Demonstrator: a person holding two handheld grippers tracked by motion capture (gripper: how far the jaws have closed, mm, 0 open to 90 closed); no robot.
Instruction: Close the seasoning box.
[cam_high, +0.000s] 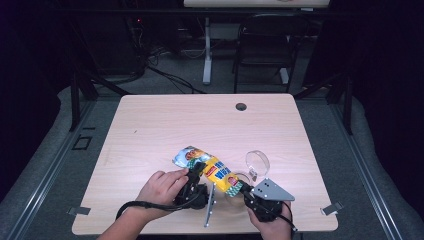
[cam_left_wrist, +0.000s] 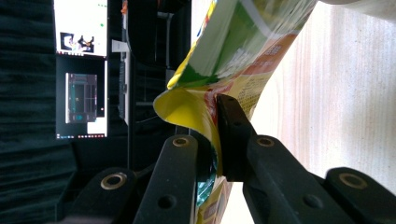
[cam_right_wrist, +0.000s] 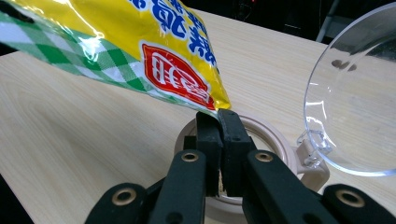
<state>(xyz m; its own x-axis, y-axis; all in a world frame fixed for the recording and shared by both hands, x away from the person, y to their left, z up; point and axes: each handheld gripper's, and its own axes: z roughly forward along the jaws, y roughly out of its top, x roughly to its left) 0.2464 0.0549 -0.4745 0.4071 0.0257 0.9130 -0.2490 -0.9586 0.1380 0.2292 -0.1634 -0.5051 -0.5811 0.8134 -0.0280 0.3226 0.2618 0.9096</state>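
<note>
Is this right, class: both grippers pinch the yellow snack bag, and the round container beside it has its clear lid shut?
Not quite. The left gripper and right gripper do pinch the snack bag, but the container stands open, its clear lid hinged up, as the right gripper view shows.

A light wooden table (cam_high: 150, 130) with rounded corners carries the things. A round dark cable hole (cam_high: 241, 106) sits near its far edge, right of the middle. Toward the near right corner a beige round container (cam_right_wrist: 275, 140) stands on the wood, its clear hinged lid (cam_high: 257, 162) tipped open toward the far edge.
</note>
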